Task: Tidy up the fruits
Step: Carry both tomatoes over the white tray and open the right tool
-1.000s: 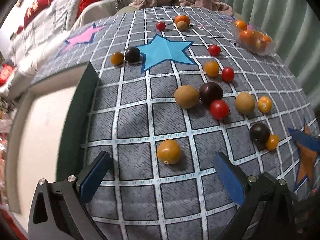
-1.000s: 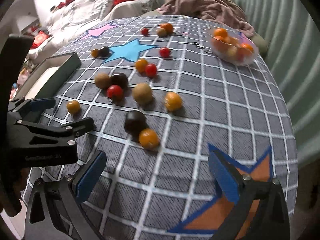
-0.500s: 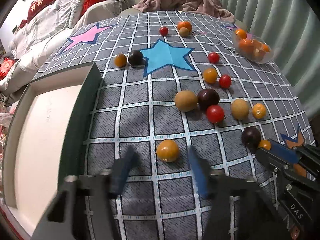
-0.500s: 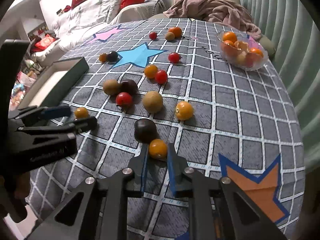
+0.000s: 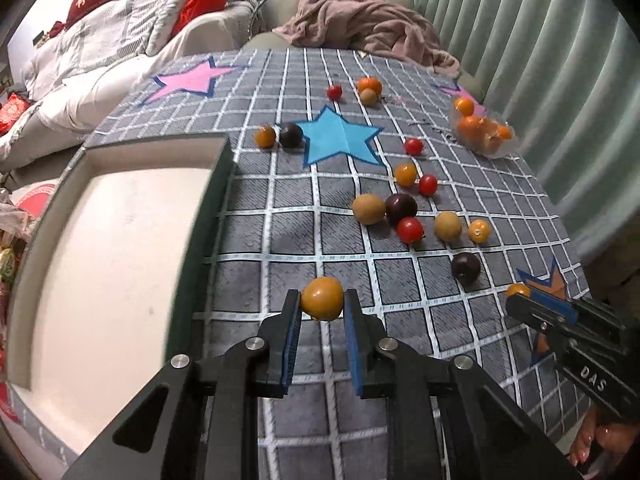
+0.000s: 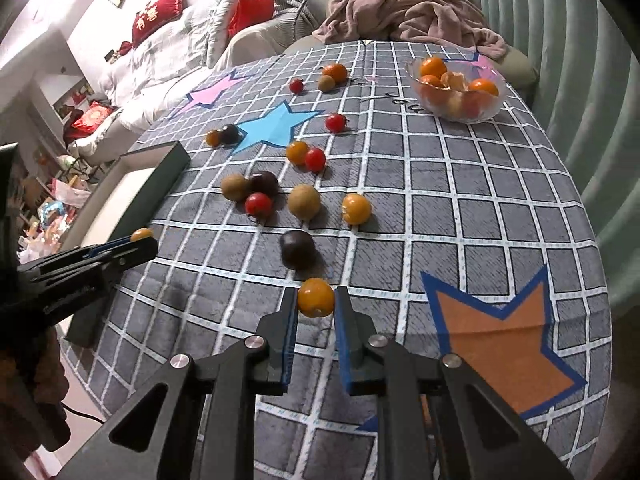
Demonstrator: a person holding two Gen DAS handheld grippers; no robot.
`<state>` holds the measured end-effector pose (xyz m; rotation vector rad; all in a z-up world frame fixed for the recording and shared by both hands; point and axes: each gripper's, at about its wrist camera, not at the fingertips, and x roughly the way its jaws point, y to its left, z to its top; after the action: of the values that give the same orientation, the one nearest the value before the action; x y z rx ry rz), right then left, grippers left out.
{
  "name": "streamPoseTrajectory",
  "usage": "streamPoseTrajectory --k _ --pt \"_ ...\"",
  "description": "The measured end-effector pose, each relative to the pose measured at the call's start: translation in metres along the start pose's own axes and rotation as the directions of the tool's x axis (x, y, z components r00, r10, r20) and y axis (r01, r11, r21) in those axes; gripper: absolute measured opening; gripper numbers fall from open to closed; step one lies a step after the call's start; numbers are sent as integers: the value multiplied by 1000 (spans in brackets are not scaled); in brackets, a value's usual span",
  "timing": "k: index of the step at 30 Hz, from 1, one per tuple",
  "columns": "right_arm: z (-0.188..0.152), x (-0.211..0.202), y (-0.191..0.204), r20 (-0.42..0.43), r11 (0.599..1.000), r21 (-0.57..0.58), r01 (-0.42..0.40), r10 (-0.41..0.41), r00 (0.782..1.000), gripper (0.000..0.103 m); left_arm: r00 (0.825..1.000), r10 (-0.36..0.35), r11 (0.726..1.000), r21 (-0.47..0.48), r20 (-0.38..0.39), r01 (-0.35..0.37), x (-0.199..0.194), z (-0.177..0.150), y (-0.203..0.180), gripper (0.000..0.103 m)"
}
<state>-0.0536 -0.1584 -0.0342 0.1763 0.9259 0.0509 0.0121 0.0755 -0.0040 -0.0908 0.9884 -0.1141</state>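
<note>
Each gripper, left (image 5: 322, 312) and right (image 6: 316, 307), pinches a small orange tomato (image 5: 322, 298) (image 6: 316, 297) across its middle; thin-skinned, light, likely bruises.

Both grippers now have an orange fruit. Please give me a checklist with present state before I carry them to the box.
1. Left gripper shut on its orange fruit: ok.
2. Right gripper shut on its own orange fruit: ok.
3. Fruits lifted off the cloth: cannot tell.
4. Box open, floor bare where visible: ok.
5. Dark fruit just ahead of the right gripper, apart from the pads: ok.
6. Right gripper's path to the box crosses the left gripper: not ok.
</note>
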Motion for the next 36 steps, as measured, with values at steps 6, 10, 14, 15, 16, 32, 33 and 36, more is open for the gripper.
streamPoseTrajectory --k 6,10,14,15,16,32,33,36 --pt "13 -16 25 23 999 -32 -20 20 1000 20 999 5 1000 -16 49 -4 -32 0 19 22" --pt "22 -24 45 37 997 -59 -39 42 998 20 995 45 999 -27 88 -43 -53 1 40 23" --pt "31 -26 74 39 993 -100 -64 68 997 20 989 94 995 -54 111 -88 -66 1 65 23" --pt "34 -26 82 38 991 -111 -70 75 996 20 988 108 993 -63 114 -102 -68 0 73 23" --pt "35 -24 87 35 990 -120 -73 78 996 20 987 117 992 -70 114 -109 -69 0 78 23" --pt "55 31 219 -101 941 -274 -198 177 979 20 966 256 955 -162 39 -247 -52 -21 166 23" --pt "54 36 223 -114 940 -275 -202 177 978 20 965 261 954 -162 29 -253 -48 -23 169 23" --pt "52 53 239 -150 935 -291 -205 167 975 20 963 269 950 -166 -3 -266 -37 -27 178 23"
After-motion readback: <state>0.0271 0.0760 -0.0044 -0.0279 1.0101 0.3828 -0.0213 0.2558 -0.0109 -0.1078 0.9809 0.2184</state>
